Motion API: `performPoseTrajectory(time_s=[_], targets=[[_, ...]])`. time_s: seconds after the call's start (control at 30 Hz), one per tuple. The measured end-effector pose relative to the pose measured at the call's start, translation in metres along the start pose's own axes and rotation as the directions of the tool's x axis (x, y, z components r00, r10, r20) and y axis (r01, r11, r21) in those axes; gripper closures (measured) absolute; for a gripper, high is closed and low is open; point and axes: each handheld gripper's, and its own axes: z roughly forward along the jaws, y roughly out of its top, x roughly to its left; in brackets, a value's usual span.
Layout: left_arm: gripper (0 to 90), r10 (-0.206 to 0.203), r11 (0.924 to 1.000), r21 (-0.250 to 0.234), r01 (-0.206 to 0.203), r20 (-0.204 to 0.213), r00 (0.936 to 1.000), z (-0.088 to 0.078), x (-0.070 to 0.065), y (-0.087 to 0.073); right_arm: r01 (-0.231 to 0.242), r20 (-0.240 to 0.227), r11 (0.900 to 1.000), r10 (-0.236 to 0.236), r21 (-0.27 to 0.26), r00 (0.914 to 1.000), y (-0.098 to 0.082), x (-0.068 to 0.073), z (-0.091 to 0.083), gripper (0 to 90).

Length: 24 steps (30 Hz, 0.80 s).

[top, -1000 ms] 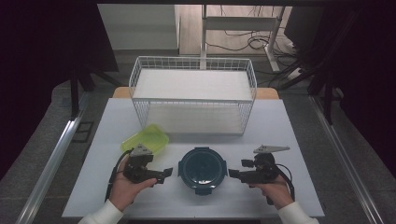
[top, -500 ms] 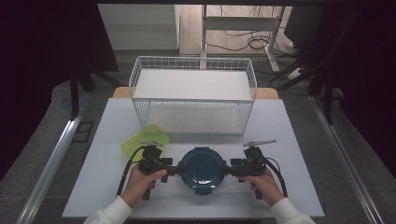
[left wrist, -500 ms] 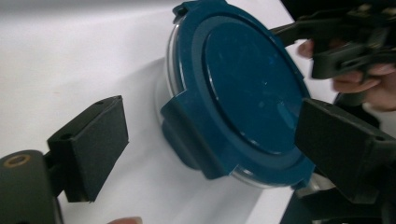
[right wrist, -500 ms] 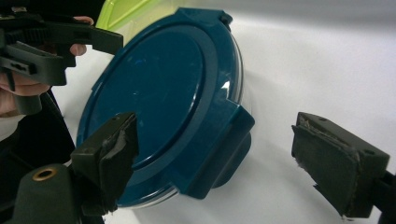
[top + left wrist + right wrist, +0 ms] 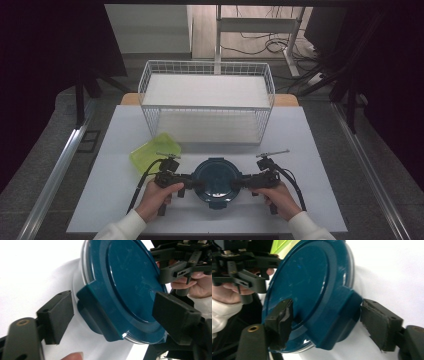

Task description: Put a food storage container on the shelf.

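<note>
A round container with a dark teal lid [image 5: 216, 178] lies flat near the table's front edge. My left gripper [image 5: 193, 184] reaches in from its left side and my right gripper [image 5: 239, 183] from its right. In the left gripper view the lid's latch tab [image 5: 100, 315] sits between the left gripper [image 5: 115, 307]'s jaws, which have just been closing; a thin gap shows beside one pad [image 5: 58, 315]. In the right gripper view the opposite tab [image 5: 337, 317] sits between the right gripper [image 5: 327, 317]'s jaws, also just closing, with one pad [image 5: 382, 325] still apart from it.
A lime-green shallow box [image 5: 155, 152] lies just behind my left gripper. A white wire basket [image 5: 207, 100] stands across the back of the white table [image 5: 320, 165]. Bare table lies to the right of the basket and along the front.
Both hands have moved inward and down from either side of the container. Each gripper now has its jaws around a lid tab.
</note>
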Motion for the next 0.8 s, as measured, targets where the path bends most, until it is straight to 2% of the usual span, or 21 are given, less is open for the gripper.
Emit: performPoseTrajectory(time_s=[0.07,0.27,0.5,0.8], targets=[[21.7,0.000,1.0000,0.001,0.000,0.003,1.0000,0.000,0.000,0.000,0.000,0.000,1.000,0.000,0.000,1.0000,0.000,0.001,0.000,29.7],[30.9,-0.001,1.0000,-0.003,0.001,-0.018,0.9998,-0.001,0.001,-0.001,-0.041,-0.015,0.999,0.041,0.014,0.9990,0.001,-0.002,-0.003,34.2],[38.3,-0.019,0.9995,-0.026,0.020,0.019,0.9996,-0.006,0.004,-0.003,-0.069,-0.054,0.998,0.068,-0.003,0.9962,-0.003,-0.005,-0.009,40.8],[45.8,0.014,0.9987,-0.050,-0.011,0.048,0.9987,-0.013,0.000,-0.009,-0.086,-0.081,0.996,0.083,-0.027,0.9932,-0.013,-0.003,-0.017,45.5]])
